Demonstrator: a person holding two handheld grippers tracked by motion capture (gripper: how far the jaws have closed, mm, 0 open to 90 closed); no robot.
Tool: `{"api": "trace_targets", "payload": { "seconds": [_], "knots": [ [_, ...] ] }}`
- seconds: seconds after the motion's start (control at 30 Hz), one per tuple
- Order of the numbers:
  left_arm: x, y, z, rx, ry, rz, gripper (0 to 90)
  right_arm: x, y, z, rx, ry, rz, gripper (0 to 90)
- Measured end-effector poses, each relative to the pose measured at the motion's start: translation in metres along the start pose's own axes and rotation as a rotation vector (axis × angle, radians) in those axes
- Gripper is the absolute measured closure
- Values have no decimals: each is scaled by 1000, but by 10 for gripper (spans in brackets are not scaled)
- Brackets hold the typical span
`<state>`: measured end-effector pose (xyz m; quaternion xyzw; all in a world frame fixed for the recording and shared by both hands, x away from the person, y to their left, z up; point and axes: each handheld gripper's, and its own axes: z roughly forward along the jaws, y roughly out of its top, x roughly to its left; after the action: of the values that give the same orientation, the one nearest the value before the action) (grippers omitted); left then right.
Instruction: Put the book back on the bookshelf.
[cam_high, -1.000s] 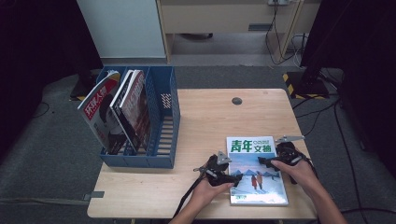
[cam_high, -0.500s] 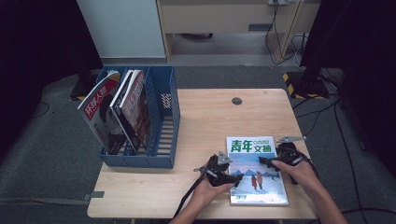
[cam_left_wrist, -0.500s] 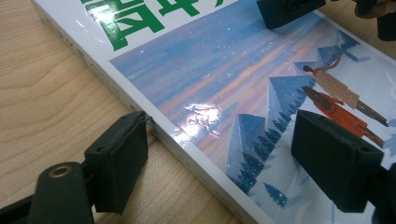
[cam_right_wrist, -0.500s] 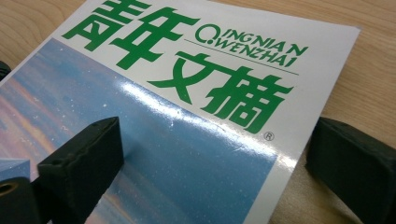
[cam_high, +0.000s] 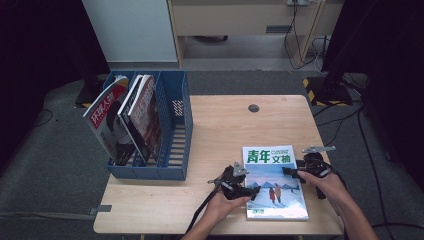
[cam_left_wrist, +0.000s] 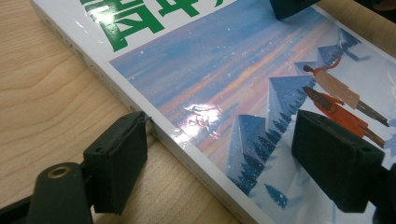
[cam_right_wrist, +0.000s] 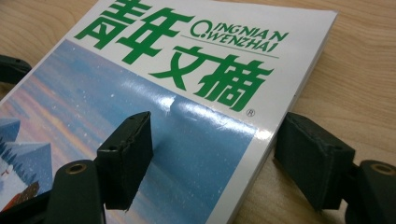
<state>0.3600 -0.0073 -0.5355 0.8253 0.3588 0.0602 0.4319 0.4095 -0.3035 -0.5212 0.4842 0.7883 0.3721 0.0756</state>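
Blue file rack (cam_high: 172, 125) with upright magazines (cam_high: 125, 120) stands at the worktop's (cam_high: 225, 125) left. Further right, the left gripper (cam_high: 250, 189) straddles the left edge of the flat-lying magazine (cam_high: 274, 182), jaws released. The right gripper (cam_high: 289, 171) straddles its right edge; its jaws have just been closing, pads not yet pressing.

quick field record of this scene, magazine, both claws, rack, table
magazine: flat on the table, cover up, green title, snowy picture
left claw: at the magazine's left edge, jaws apart, one over the cover, one on the table side; grip not settled
right claw: astride the magazine's right edge, jaws have just been closing, pads not yet pressing
file rack: blue, at the table's left, two magazines leaning inside
table: light wood, dark round cap near the far edge
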Motion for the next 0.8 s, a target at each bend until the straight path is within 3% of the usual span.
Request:
{"api": "trace_targets", "payload": {
  "seconds": [0.2,0.27,0.5,0.7,0.8],
  "knots": [
    [0,0,0,0,0,0,179,1,0,-2,25,1,4,284],
    [0,0,0,0,0,0,179,1,1,-4,32,13,29,300],
    [0,0,0,0,0,0,179,1,3,-13,0,49,18,313],
    [0,0,0,0,2,2,179,12,8,-18,-25,98,2,313],
    [0,0,0,0,2,2,179,18,8,-12,24,39,-54,309]
  ]
}}
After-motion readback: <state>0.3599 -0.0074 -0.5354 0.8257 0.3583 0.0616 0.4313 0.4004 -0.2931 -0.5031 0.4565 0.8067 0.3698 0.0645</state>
